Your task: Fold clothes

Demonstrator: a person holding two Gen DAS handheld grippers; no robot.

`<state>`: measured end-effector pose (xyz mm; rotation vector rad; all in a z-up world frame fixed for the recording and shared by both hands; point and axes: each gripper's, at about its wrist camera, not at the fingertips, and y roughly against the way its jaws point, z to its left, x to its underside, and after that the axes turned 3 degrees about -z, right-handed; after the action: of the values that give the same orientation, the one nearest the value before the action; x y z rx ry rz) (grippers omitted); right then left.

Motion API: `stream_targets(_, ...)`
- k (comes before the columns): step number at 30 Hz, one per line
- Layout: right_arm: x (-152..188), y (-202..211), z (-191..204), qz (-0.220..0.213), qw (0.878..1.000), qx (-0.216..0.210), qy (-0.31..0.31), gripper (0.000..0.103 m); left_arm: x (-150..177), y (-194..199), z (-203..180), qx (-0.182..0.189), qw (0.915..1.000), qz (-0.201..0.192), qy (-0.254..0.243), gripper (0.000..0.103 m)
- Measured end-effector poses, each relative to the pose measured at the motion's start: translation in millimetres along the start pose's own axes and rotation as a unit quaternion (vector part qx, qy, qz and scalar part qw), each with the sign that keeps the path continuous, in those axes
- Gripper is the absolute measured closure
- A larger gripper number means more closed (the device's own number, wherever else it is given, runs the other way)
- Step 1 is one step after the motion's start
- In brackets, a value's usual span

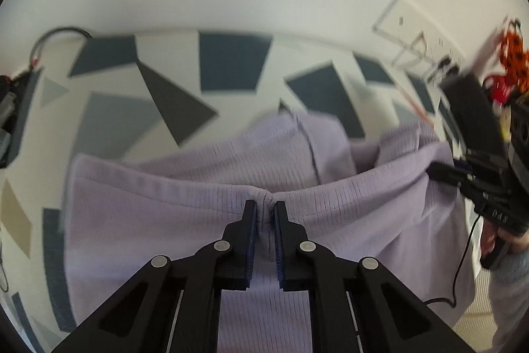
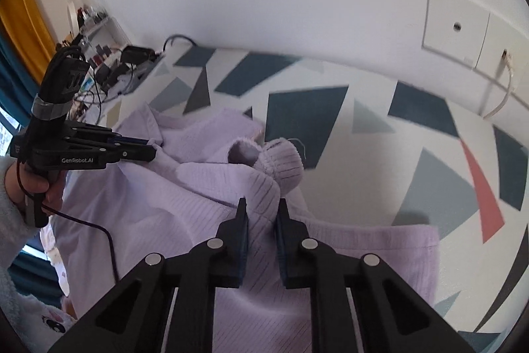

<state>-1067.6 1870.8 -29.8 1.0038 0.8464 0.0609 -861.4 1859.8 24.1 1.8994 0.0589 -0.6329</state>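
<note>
We have both the left gripper [image 1: 264,210] and right gripper [image 2: 262,214] pinched narrow on the lilac ribbed sweater's [image 1: 165,220] edge, lifting it to fold over the patterned bed [image 1: 231,62].

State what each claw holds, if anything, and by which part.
Both claws grip the lilac knitted sweater: the left claw pinches a fold of its upper edge; the right claw pinches a bunched fold beside a ribbed cuff.

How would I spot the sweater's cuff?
Start at the cover with blue and grey shapes; the lilac sweater lies on it. Its ribbed cuff bunches into a rounded knob beyond the right gripper, unlike the flatter knit around it.
</note>
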Motion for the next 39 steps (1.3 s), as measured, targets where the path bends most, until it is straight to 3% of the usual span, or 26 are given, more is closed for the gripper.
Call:
stream_targets(5,-19,-1,-2,-0.019,1.000,0.012,-0.007,0.089,-22,5,6,-0.025,0.9984,-0.048,0.019,0.094)
stream_targets(7,-26,-17,-3,-0.010,1.000,0.026,-0.013,0.089,-25,-16,7,-0.048,0.9980,-0.037,0.015,0.094)
stream_targets(8,-28,-27,-5,-0.001,0.999,0.030,-0.015,0.084,-27,-27,8,-0.060,0.9976,-0.032,0.013,0.094)
stream_targets(10,-27,-56,-13,0.040,0.998,0.051,-0.021,0.064,-26,-54,12,-0.074,0.9971,-0.001,0.016,0.094)
stream_targets(11,-25,-68,-21,0.057,0.996,0.061,-0.029,0.046,-22,-68,16,-0.069,0.9972,0.021,0.019,0.091)
stream_targets(12,-23,-73,-30,0.062,0.995,0.056,-0.049,0.038,-22,-64,18,-0.069,0.9974,0.009,0.018,0.090)
stream_targets(13,-21,-70,-43,0.057,0.994,0.038,-0.084,0.038,-22,-59,19,-0.067,0.9975,-0.001,0.020,0.089)
stream_targets(14,-19,-62,-56,0.047,0.991,0.013,-0.127,0.037,-24,-51,24,-0.060,0.9976,-0.006,0.035,0.082)
stream_targets(16,-10,-35,-79,0.011,0.979,-0.041,-0.200,0.037,-28,-33,35,-0.050,0.9965,-0.023,0.063,0.080)
stream_targets(19,10,9,-115,-0.041,0.959,-0.050,-0.275,0.034,-34,1,49,-0.061,0.9932,-0.057,0.081,0.079)
stream_targets(21,29,35,-140,-0.061,0.939,-0.051,-0.335,0.034,-34,20,51,-0.040,0.9936,-0.062,0.085,0.079)
stream_targets(22,36,46,-146,-0.061,0.939,-0.026,-0.337,0.034,-32,26,50,-0.030,0.9944,-0.061,0.080,0.079)
stream_targets(25,49,61,-138,-0.036,0.961,0.058,-0.266,0.034,-13,32,28,-0.006,0.9988,-0.034,0.036,0.078)
stream_targets(29,66,34,-123,0.016,0.973,0.086,-0.214,0.034,31,19,2,0.007,0.9997,0.023,-0.005,0.075)
stream_targets(31,72,22,-116,0.018,0.974,0.097,-0.205,0.036,49,3,-9,0.009,0.9987,0.048,-0.012,0.075)
stream_targets(32,72,16,-113,0.018,0.975,0.101,-0.197,0.046,57,-2,-13,0.003,0.9983,0.055,-0.015,0.075)
stream_targets(33,72,11,-110,0.019,0.976,0.104,-0.189,0.077,64,-7,-17,-0.003,0.9978,0.063,-0.018,0.075)
stream_targets(34,72,8,-108,0.022,0.977,0.105,-0.182,0.096,71,-12,-20,-0.009,0.9973,0.069,-0.021,0.075)
stream_targets(36,72,12,-102,0.021,0.979,0.116,-0.169,0.097,74,-13,-23,-0.021,0.9977,0.061,-0.021,0.075)
stream_targets(39,82,50,-105,-0.012,0.967,0.177,-0.182,0.097,72,-13,-21,-0.025,0.9981,0.055,-0.010,0.073)
